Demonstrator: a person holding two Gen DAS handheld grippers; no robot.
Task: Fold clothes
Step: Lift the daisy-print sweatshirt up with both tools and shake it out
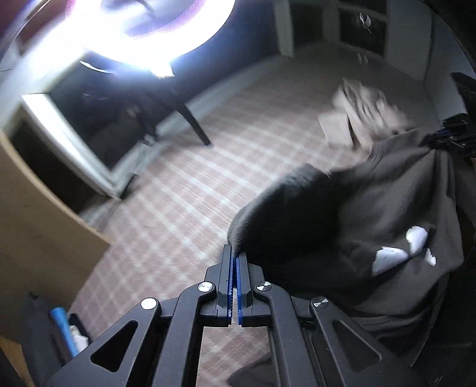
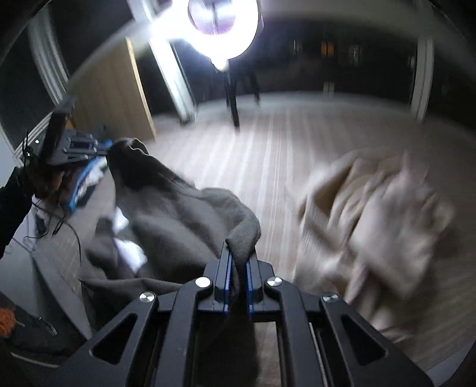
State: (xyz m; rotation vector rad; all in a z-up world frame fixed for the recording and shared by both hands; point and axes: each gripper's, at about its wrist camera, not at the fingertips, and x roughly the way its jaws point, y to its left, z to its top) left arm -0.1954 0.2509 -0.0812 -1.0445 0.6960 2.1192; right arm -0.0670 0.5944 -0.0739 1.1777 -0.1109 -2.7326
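Observation:
A dark grey garment (image 1: 372,208) with a white print hangs stretched between both grippers above the checked carpet. My left gripper (image 1: 237,253) is shut, with a corner of the grey cloth pinched at its tips. From the right wrist view that same left gripper (image 2: 104,150) shows at the far left, gripping the garment's (image 2: 184,220) other end. My right gripper (image 2: 238,256) is shut on a thick fold of the grey cloth, which runs down between its blue pads (image 2: 228,268). The right gripper (image 1: 440,138) also shows at the left wrist view's right edge, holding the cloth.
A blurred heap of beige clothes (image 2: 374,214) lies on the carpet to the right, also in the left wrist view as the beige heap (image 1: 360,116). A bright ring lamp (image 2: 223,26) stands on a dark stand (image 2: 233,101). A wooden cabinet (image 1: 32,226) stands at the left.

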